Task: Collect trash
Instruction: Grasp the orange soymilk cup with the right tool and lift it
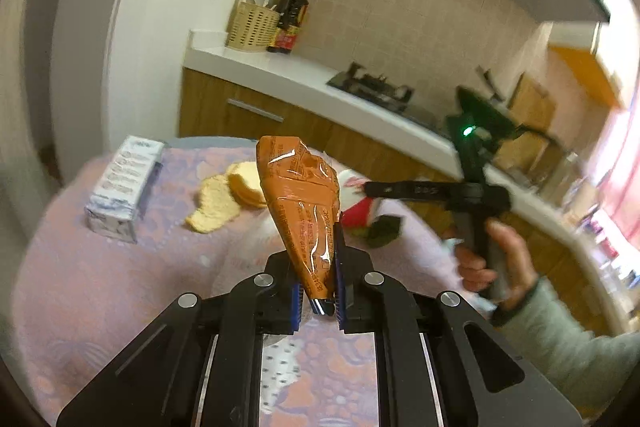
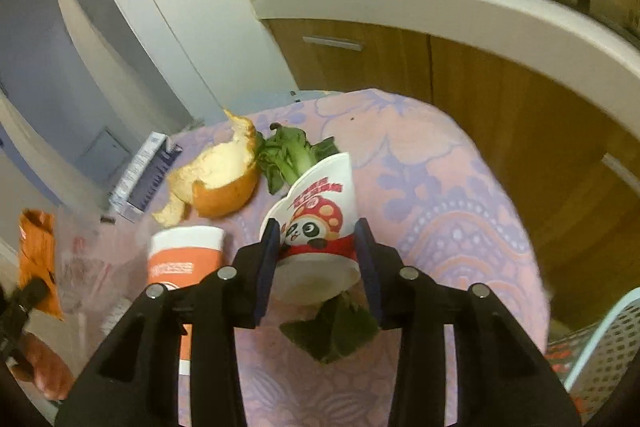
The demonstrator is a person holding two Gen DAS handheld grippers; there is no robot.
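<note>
**Both grippers loaded, most trash not yet collected**

The left gripper (image 1: 316, 291) has its jaws pinched narrow on an orange wrapper (image 1: 302, 203), held clear above the worktop (image 1: 100, 291). The right gripper (image 2: 318, 267) has its jaws closed about the base of a panda cup (image 2: 316, 223), which tilts away from the camera over a green leaf (image 2: 332, 335). Left to pick up, by my reading: the orange peel (image 2: 218, 183), the greens (image 2: 288, 155), an orange cup (image 2: 186, 259) lying just beside the panda cup, and a carton (image 1: 124, 183) near the far edge. No bin shows for certain; a mesh basket (image 2: 600, 355) sits at the right edge of the right view, so neither held item looks deposited yet.
</note>
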